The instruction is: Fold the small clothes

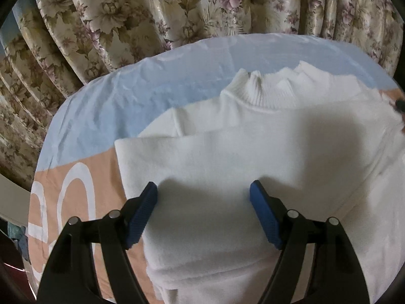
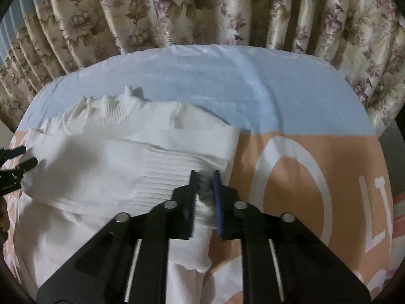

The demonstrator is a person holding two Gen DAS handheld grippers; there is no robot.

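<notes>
White sweater (image 1: 253, 152) lies flat on a bed sheet (image 1: 101, 106) of pale blue and peach with large white shapes, its ribbed collar (image 1: 268, 88) pointing toward the flowered curtain (image 1: 177, 7) at the far side; one sleeve is folded across the body, and its ribbed cuff (image 2: 164, 177) shows in the right wrist view, lying over the chest near the garment's right edge. Left gripper (image 1: 203, 192) hovers over the folded knit with its jaws standing wide apart; both blue pads (image 1: 263, 212) sit above or lightly upon the fabric, one near the sweater's left edge and one further in, and nothing is pinched between them; whether the tips touch the cloth cannot be told. Right gripper (image 2: 205, 177) has its jaws drawn nearly together on the end of the ribbed cuff; a narrow bunch of white knit fills the slim gap between the pads, and the pads appear to press on it from both sides; the cuff's far end runs off to the left across the sweater's chest. In the right wrist view the left gripper's black fingertips (image 2: 27, 163) show at the far left edge, parted, just over the sweater's other side; the two grippers stand well apart with the garment's body between them.
</notes>
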